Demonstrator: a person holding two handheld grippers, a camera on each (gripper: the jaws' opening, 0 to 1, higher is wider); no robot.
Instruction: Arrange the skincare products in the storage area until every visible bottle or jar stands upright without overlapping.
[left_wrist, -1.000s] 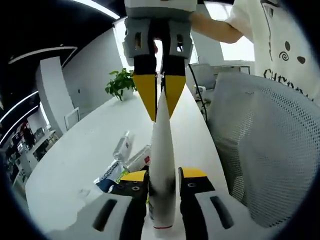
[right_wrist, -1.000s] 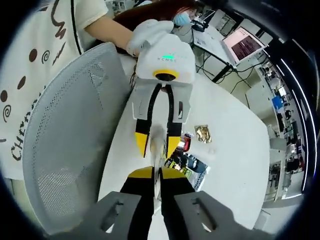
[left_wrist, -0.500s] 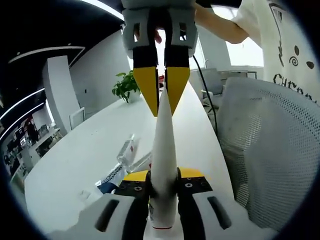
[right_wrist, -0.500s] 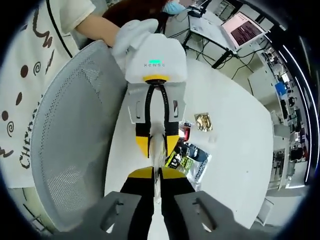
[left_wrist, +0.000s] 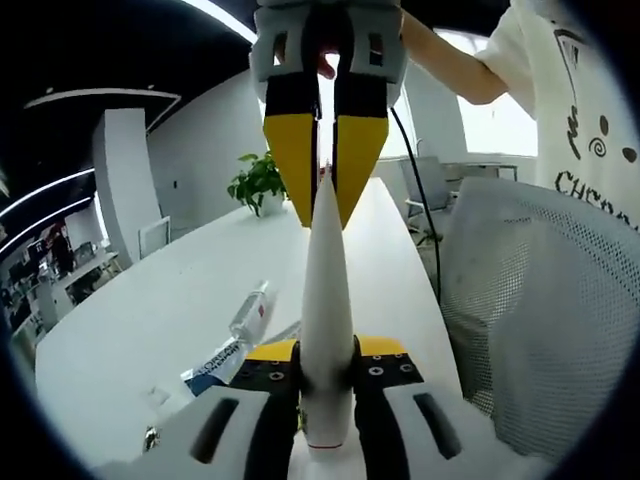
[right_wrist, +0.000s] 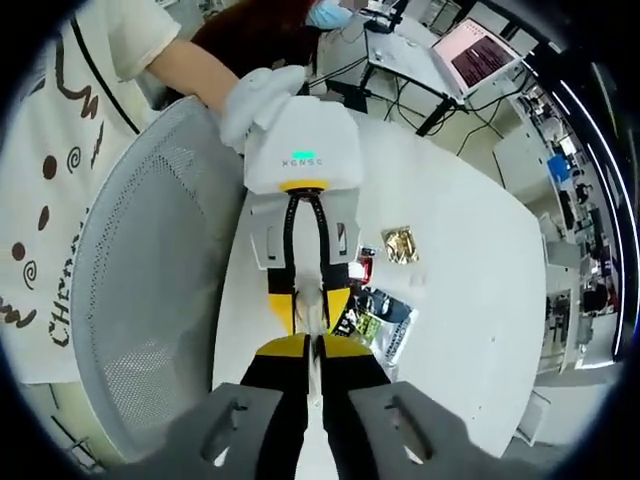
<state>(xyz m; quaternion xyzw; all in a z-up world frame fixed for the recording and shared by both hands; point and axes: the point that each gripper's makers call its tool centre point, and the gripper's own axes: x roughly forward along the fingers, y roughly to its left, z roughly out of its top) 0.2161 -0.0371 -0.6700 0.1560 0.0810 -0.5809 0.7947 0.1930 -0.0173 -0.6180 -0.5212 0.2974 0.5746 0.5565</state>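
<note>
Tube (left_wrist: 325, 300), white, tapered to a flat crimp, is up in the air above the worktop (left_wrist: 150, 330), held at both ends. Left gripper (left_wrist: 325, 365) has its jaws clamped on the wide cap end; right gripper (left_wrist: 325, 195) comes in from the far side w/ yellow-tipped jaws pinched on the crimped tip. Same hold in the right gripper view: right gripper (right_wrist: 312, 345) jaws together on the thin crimp, left gripper (right_wrist: 310, 305) opposite, a gloved hand (right_wrist: 255, 95) on its housing.

Relative to the tube: other skincare items lie flat on the worktop below and beside it, i.e. a clear bottle w/ red label (left_wrist: 250, 310) on its side and a blue-white pack (left_wrist: 215, 365) nearer the cap end. In the right gripper view there's also a dark sachet w/ green print (right_wrist: 380, 320), a small red-labelled item (right_wrist: 360, 268) and a gold foil sachet (right_wrist: 400, 243) further off. Mesh chair back (left_wrist: 540, 330) stands just beside the tube, at the worktop edge.

Step in hand, my read: two-gripper re-orient or handover of the tube, before standing it up. Task barely started, since nothing on the worktop looks upright yet.

Next probably calls for one gripper to let go, the other to turn the tube cap-down and set it on a bare patch clear of the lying bottle & sachets. Crimp is thin, so the grip there may slip; cap end is the safer hold.
</note>
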